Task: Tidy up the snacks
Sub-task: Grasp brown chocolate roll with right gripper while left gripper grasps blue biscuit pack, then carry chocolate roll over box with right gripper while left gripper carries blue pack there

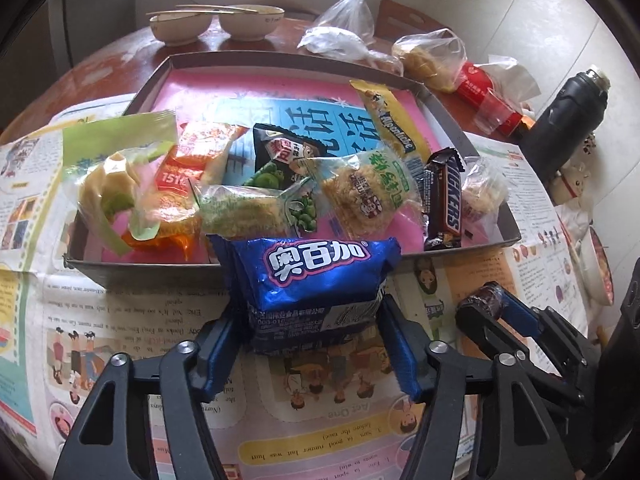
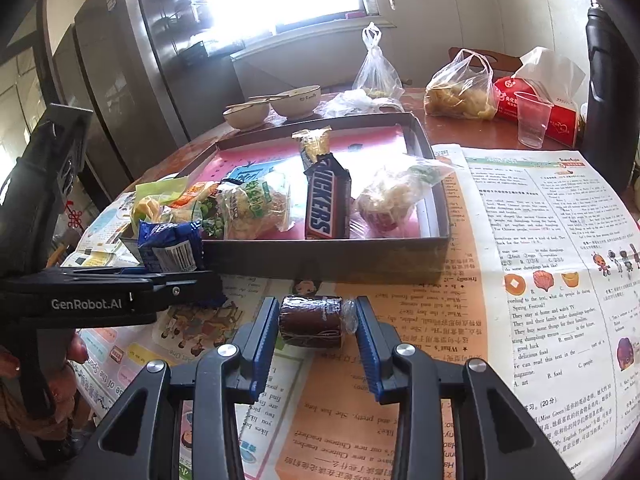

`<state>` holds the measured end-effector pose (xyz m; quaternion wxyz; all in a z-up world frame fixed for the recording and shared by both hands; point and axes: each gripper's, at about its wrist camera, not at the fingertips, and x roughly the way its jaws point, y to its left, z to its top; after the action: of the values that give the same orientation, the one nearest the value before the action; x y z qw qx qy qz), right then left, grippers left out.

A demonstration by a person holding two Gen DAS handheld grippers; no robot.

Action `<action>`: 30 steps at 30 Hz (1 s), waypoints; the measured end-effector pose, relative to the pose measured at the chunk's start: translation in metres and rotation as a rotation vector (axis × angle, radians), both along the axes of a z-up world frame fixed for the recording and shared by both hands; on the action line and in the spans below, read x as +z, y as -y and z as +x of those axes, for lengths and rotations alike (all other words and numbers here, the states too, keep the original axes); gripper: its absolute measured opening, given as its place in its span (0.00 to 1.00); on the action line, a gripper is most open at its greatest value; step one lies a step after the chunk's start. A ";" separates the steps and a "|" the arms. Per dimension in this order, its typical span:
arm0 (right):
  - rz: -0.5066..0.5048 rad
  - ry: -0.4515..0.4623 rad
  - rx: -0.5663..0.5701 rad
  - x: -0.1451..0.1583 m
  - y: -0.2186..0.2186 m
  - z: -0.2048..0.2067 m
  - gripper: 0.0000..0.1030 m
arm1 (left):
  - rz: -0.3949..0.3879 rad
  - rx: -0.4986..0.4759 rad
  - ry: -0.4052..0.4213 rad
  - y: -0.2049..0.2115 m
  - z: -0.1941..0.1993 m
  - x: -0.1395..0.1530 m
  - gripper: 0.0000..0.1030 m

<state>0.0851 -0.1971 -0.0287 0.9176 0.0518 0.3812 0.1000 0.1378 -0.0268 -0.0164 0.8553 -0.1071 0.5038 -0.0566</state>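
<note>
Blue foil marks the cookie packet [image 1: 316, 280] pinched between the fingers of my left gripper [image 1: 316, 344], its upper end leaning over the near wall of the shallow cardboard box [image 1: 160, 270]. Both blue pads [image 1: 400, 344] press against the packet's sides. From the right wrist camera the same packet [image 2: 170, 246] appears at the box's near left corner, with my left gripper [image 2: 192, 280] seen side-on.

My right gripper [image 2: 316, 320] brackets a small dark cylindrical snack in clear wrap [image 2: 312, 322] that lies on the newspaper [image 2: 540, 240] just in front of the box [image 2: 328, 260]. The left finger touches the dark end; the right finger [image 2: 366, 332] meets the crinkled wrap, so the fingers are closed on it. In the left wrist view this gripper [image 1: 486, 300] shows the snack [image 1: 486, 294] at its tip.

Inside the box lie the sorted items: a Snickers bar [image 1: 444, 200], a yellow wafer bar [image 1: 394, 120], a green-pea packet [image 1: 280, 160], a clear-wrapped rice crisp [image 1: 364, 196], an orange packet [image 1: 188, 168] and a green-edged bag [image 1: 116, 176].

Beyond the box stand two bowls [image 1: 216, 24], plastic bags [image 1: 352, 28], a red tissue pack [image 2: 536, 108], a clear cup [image 2: 532, 120] and a black flask [image 1: 564, 124]
</note>
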 end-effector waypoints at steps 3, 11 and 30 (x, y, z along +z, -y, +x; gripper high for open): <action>0.005 -0.003 0.005 -0.001 0.001 0.001 0.37 | -0.022 -0.021 0.002 0.001 0.000 0.000 0.50; 0.011 0.005 0.019 0.002 -0.004 -0.001 0.37 | -0.068 -0.065 0.025 -0.004 -0.011 0.009 0.49; -0.021 0.059 0.033 0.032 -0.025 0.014 0.37 | -0.091 0.023 0.137 -0.059 -0.018 0.050 0.49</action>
<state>0.0987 -0.1724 0.0035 0.9271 0.0330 0.3560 0.1126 0.1199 0.0325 0.0337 0.8826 -0.1475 0.4398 -0.0769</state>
